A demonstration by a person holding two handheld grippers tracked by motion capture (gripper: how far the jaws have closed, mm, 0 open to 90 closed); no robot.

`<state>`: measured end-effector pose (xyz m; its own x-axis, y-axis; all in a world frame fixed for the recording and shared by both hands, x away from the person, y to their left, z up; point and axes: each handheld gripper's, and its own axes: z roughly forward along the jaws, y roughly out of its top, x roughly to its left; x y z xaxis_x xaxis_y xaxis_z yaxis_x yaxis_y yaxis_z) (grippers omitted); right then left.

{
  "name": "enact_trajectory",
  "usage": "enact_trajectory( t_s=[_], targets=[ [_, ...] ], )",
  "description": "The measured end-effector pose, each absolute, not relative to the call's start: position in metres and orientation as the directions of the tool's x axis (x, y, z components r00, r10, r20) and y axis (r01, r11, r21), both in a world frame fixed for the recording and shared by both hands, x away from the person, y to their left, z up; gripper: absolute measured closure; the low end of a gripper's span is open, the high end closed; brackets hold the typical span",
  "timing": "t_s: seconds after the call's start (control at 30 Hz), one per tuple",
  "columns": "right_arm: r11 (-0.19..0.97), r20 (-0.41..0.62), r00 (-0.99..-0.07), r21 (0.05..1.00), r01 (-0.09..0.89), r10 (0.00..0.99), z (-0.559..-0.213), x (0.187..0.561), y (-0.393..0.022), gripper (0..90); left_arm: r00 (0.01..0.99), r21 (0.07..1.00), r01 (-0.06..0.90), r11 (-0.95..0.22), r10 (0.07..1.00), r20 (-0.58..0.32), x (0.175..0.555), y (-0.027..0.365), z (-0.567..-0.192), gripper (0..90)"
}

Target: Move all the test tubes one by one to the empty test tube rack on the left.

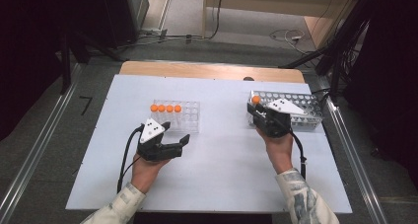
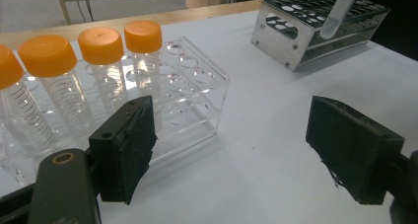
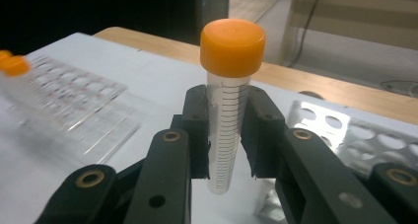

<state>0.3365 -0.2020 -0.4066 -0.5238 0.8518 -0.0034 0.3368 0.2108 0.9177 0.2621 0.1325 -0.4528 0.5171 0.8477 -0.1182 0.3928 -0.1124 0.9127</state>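
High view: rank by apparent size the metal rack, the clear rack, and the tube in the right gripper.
Largest to smallest, as they look:
1. metal rack, partly hidden behind the right gripper
2. clear rack, somewhat smaller
3. tube, by far the smallest; little beyond its orange cap shows above the jaws

Clear plastic tube (image 3: 226, 130) with glossy orange cap (image 3: 232, 46), transparent acrylic rack (image 2: 192, 93), perforated matt metal rack (image 2: 315, 26)

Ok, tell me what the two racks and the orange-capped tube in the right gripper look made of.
Clear rectangular rack: see-through glossy plastic, likely acrylic. Grey perforated rack: matte sheet metal, screws at corners. Orange-capped graduated tube: clear plastic, seemingly; its cap looks like smooth opaque plastic.
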Motion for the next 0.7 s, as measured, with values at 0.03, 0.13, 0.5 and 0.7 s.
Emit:
enact_trajectory(
  t_s=[0.03, 0.13, 0.5, 0.7],
  targets=[
    [0.218, -0.004, -0.538, 0.917, 0.335, 0.843, -0.409, 0.333, -0.199, 71.6, 0.52, 0.913, 0.392, -0.112, 0.846, -0.119, 0.262, 0.132, -0.453, 19.2],
    [0.246, -0.009, -0.574, 0.909, 0.337, 0.819, -0.417, 0.323, -0.191, 71.7, 0.529, 0.915, 0.388, -0.113, 0.84, -0.121, 0.261, 0.13, -0.451, 19.2],
    [0.313, -0.018, -0.663, 0.891, 0.329, 0.748, -0.44, 0.303, -0.163, 71.6, 0.56, 0.916, 0.385, -0.114, 0.818, -0.134, 0.26, 0.12, -0.444, 22.5],
    [0.35, -0.01, -0.711, 0.876, 0.333, 0.703, -0.447, 0.296, -0.145, 71.6, 0.593, 0.918, 0.375, -0.125, 0.794, -0.134, 0.264, 0.106, -0.438, 26.9]
  ],
)
